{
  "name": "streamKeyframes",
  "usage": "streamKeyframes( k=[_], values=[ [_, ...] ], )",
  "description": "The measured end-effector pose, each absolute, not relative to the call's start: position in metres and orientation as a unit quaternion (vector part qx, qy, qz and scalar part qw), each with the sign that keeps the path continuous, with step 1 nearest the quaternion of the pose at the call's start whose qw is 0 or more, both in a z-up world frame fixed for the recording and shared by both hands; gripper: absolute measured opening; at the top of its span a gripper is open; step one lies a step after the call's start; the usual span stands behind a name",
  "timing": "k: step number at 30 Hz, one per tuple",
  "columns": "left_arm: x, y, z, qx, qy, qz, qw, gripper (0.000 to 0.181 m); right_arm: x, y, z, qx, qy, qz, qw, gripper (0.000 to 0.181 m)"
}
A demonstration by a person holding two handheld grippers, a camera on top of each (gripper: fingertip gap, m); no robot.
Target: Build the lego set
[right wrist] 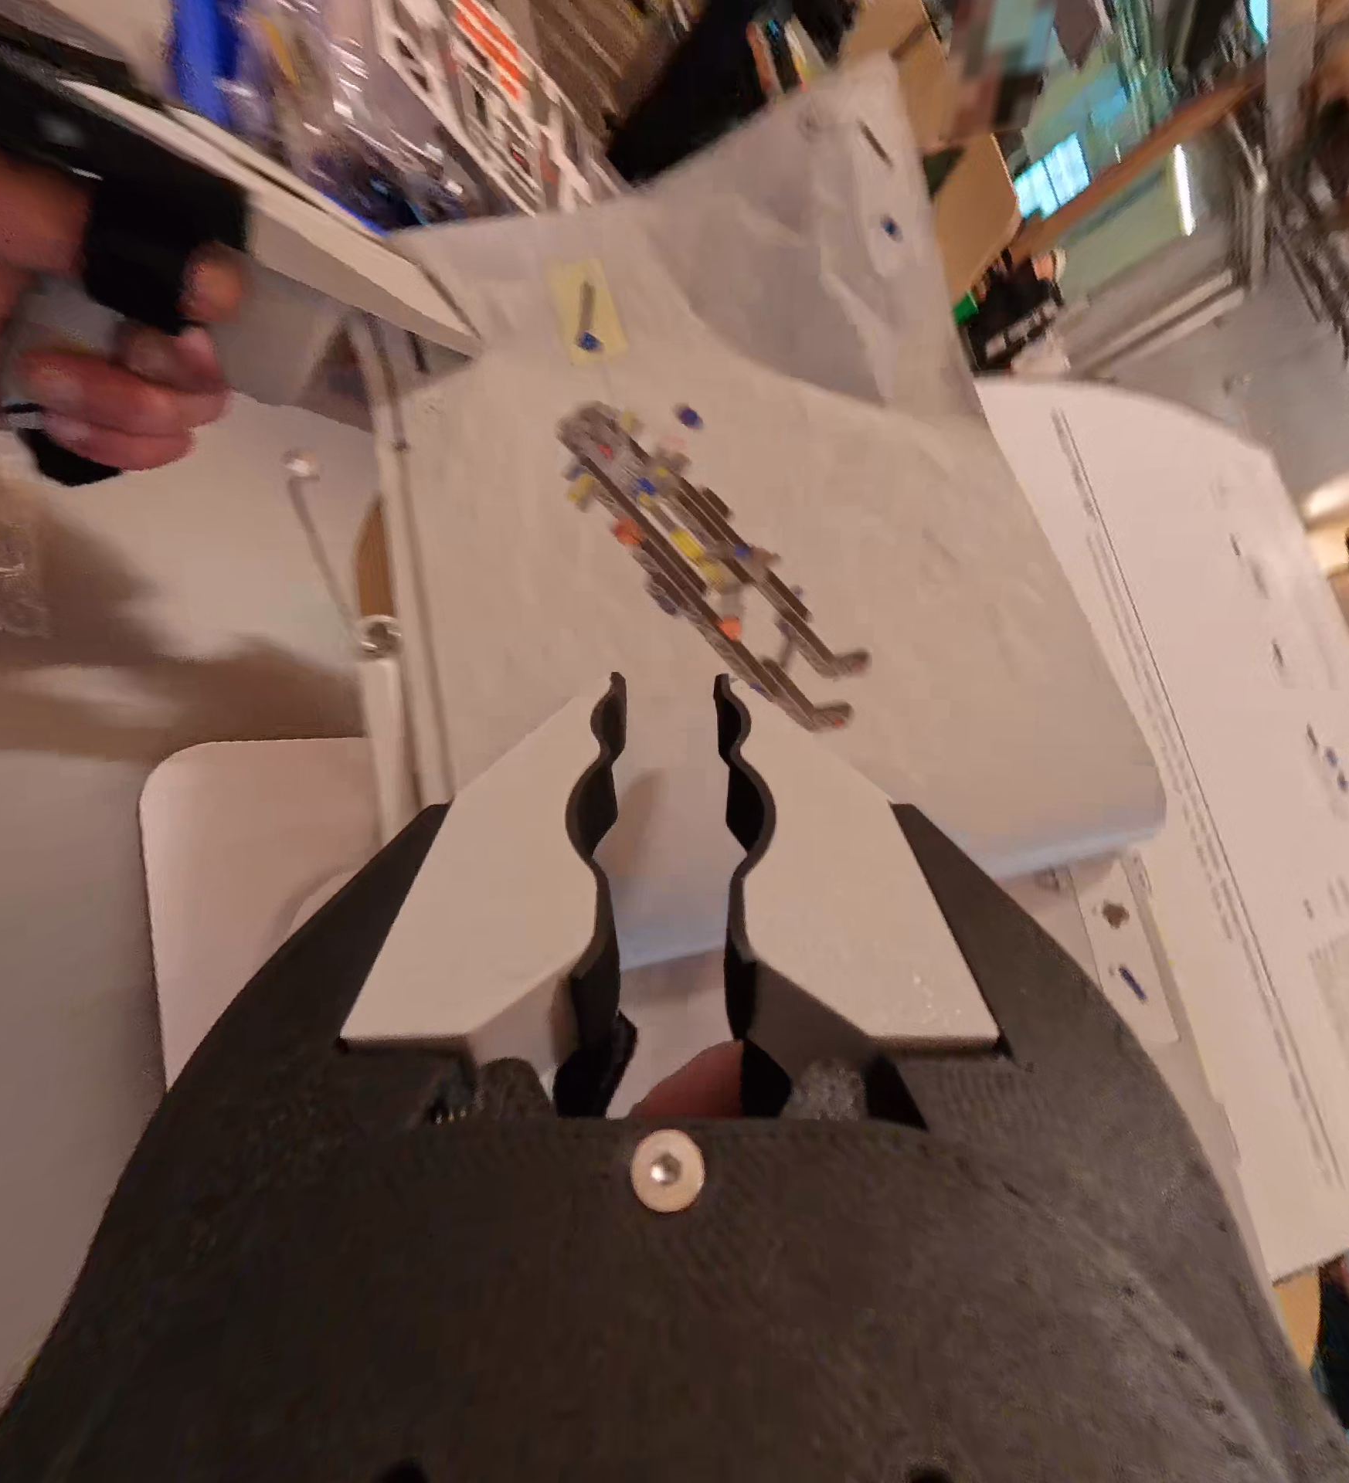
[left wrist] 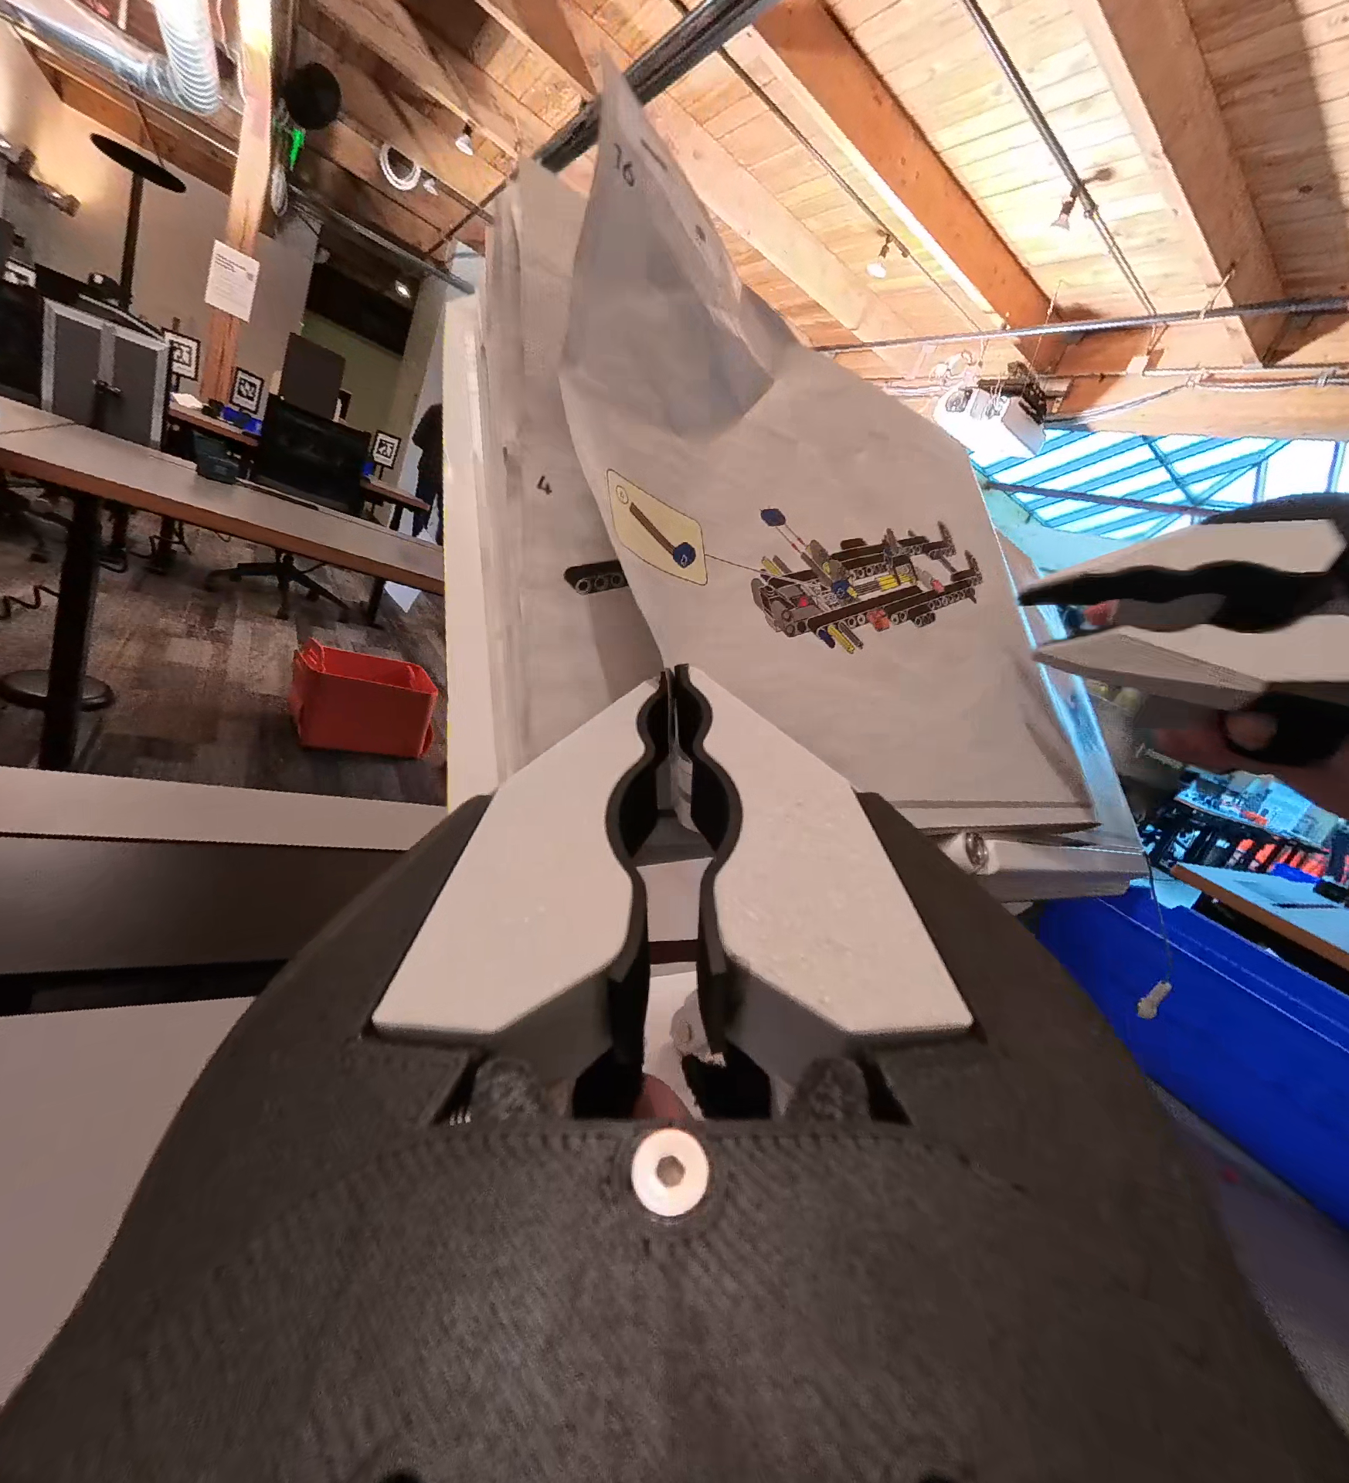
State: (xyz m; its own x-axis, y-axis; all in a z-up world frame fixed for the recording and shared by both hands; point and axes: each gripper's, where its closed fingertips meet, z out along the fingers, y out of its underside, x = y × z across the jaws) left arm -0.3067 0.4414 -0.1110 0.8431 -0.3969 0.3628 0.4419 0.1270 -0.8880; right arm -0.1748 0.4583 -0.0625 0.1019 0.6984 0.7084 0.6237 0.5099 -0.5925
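Observation:
The instruction booklet point(left wrist: 864, 706) stands open on a white holder. One page with a coloured build diagram point(left wrist: 868, 582) is lifted and curls upward. My left gripper point(left wrist: 673, 674) is shut on the lower edge of that page. My right gripper point(right wrist: 670, 682) is open and empty, its fingertips just in front of the same page point(right wrist: 735, 497), below the diagram. The right gripper also shows at the right of the left wrist view point(left wrist: 1036, 626). The left gripper shows at the upper left of the right wrist view point(right wrist: 471, 345), held by a hand point(right wrist: 93, 385). No loose bricks are in view.
A blue bin point(left wrist: 1217, 1043) sits to the right below the booklet. An orange bin point(left wrist: 362, 698) is on the floor to the left, beyond long desks point(left wrist: 174, 489). A white printed sheet point(right wrist: 1217, 802) lies right of the booklet. The right wrist view is motion-blurred. The grippers' ends are close to 15 centimetres from one another.

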Motion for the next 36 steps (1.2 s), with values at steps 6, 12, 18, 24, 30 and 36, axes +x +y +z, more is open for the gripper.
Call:
streamKeyframes(
  k=[6,12,18,24,30,36],
  values=[
    [-0.312,0.442,-0.111,-0.600,-0.013,-0.278,0.750,0.000,-0.217,0.402,-0.112,-0.405,-0.774,-0.018,0.487,0.021],
    [-0.312,0.440,-0.109,-0.599,0.003,-0.277,0.751,0.000,-0.244,0.410,-0.153,-0.378,-0.800,-0.122,0.450,0.013],
    [-0.312,0.441,-0.111,-0.596,0.001,-0.288,0.750,0.000,-0.249,0.414,-0.153,-0.406,-0.777,-0.100,0.471,0.000],
    [-0.312,0.446,-0.117,-0.595,-0.009,-0.296,0.747,0.000,-0.249,0.411,-0.139,-0.477,-0.711,0.006,0.516,0.000],
    [-0.310,0.447,-0.119,-0.592,-0.008,-0.302,0.747,0.000,-0.245,0.419,-0.123,-0.565,-0.603,0.103,0.554,0.000],
    [-0.310,0.448,-0.119,-0.589,-0.011,-0.307,0.747,0.000,-0.230,0.435,-0.109,-0.668,-0.425,0.217,0.571,0.000]
  ],
)
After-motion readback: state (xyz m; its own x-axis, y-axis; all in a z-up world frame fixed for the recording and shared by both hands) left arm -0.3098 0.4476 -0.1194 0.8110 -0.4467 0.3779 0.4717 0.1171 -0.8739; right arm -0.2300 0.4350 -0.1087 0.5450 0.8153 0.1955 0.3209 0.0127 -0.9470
